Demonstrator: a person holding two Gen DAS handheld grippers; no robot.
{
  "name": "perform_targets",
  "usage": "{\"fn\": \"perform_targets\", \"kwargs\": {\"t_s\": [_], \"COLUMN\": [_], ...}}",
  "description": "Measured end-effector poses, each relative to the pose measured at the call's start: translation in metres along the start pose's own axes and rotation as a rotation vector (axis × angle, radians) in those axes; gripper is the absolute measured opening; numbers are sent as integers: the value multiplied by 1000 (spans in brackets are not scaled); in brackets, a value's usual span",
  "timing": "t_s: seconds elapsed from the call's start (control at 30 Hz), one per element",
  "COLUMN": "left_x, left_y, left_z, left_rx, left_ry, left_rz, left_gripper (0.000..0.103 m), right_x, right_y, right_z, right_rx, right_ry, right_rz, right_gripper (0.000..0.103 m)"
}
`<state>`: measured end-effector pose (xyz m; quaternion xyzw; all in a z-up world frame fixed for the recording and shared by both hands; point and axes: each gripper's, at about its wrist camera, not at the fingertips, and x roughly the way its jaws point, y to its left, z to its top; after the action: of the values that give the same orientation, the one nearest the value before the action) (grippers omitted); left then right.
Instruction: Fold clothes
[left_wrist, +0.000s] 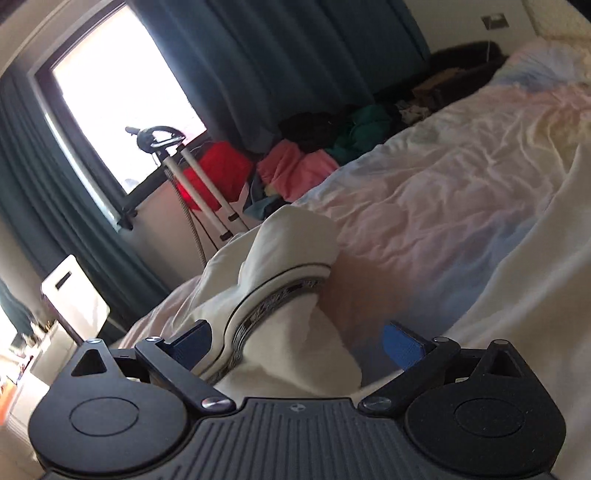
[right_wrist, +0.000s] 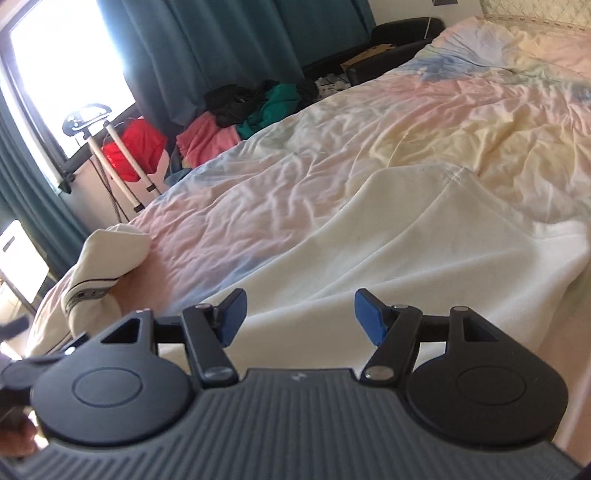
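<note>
garment (right_wrist: 406, 236) lies on the bed (right_wrist: 369, 122); clothes pile (right_wrist: 229, 125) beyond the bed's far edge, under the curtains (right_wrist: 221, 40).

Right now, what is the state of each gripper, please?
Left gripper: open, holding nothing; the white garment lies between its fingers.
Right gripper: open, holding nothing, above the same garment.

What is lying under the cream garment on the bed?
The cream garment lies on a wrinkled pastel bedsheet, which shows all around it. Whatever lies directly beneath the cloth is covered.
</note>
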<state>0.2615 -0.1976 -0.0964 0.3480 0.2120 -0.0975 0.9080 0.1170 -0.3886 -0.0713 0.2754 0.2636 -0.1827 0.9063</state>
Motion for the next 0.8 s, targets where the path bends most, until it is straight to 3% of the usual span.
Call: {"fn": "perform_targets", "kwargs": {"t_s": [0.17, 0.23, 0.3, 0.33, 0.43, 0.5, 0.57, 0.67, 0.73, 0.8], "left_x": [97, 124, 145, 150, 151, 145, 140, 151, 166, 175], "left_y": [-25, -23, -17, -5, 53, 103, 156, 221, 246, 253], "left_z": [23, 26, 30, 34, 42, 39, 27, -4, -32, -60], "left_rx": [54, 47, 23, -17, -272, -445, -600, -764, -803, -808], "left_ry": [66, 82, 93, 99, 82, 56, 53, 112, 199, 271], "left_rz": [105, 139, 131, 63, -86, -117, -85, 58, 116, 99], "left_gripper": [99, 94, 60, 40, 25, 22, 11, 11, 12, 13], "right_x": [34, 45, 55, 58, 67, 68, 69, 69, 68, 68], "right_y": [1, 1, 2, 2, 5, 9, 12, 15, 16, 19], "right_z": [-2, -3, -6, -7, -8, -9, -10, -12, -12, -12], "right_rx": [-12, -19, -25, -23, -29, -45, -59, -66, -65, -66], "right_ry": [-15, -17, -18, -17, -15, -23, -28, -24, -20, -20], "right_rz": [-37, -43, -51, -55, -66, -72, -71, -47, -18, 12], "right_gripper": [68, 68, 67, 67, 68, 68, 68, 68, 68, 68]}}
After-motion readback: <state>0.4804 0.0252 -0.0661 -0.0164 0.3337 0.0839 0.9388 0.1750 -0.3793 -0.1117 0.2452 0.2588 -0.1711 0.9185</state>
